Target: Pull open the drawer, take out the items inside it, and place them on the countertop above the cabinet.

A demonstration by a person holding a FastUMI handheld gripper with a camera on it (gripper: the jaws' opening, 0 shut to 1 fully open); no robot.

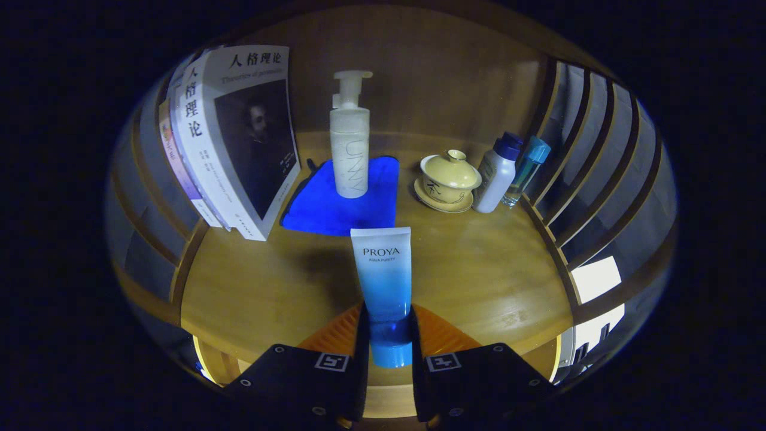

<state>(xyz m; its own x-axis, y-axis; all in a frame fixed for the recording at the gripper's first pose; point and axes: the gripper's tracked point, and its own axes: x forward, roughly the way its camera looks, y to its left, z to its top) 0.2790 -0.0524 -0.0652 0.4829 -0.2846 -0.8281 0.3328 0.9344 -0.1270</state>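
Note:
A blue-and-white squeeze tube (385,281) stands cap-down between my fingers, and my gripper (389,341) is shut on its lower part near the blue cap. The tube hangs over the front part of the wooden countertop (479,269); I cannot tell whether its cap touches the wood. Beyond the tube lies a blue cloth (341,203), and a white pump bottle (349,140) stands upright on it.
Several books (233,137) lean at the left of the countertop. A yellow lidded cup on a saucer (447,179), a white bottle with a dark cap (497,172) and a small teal bottle (525,169) stand at the back right. Wooden slats (598,161) fence both sides.

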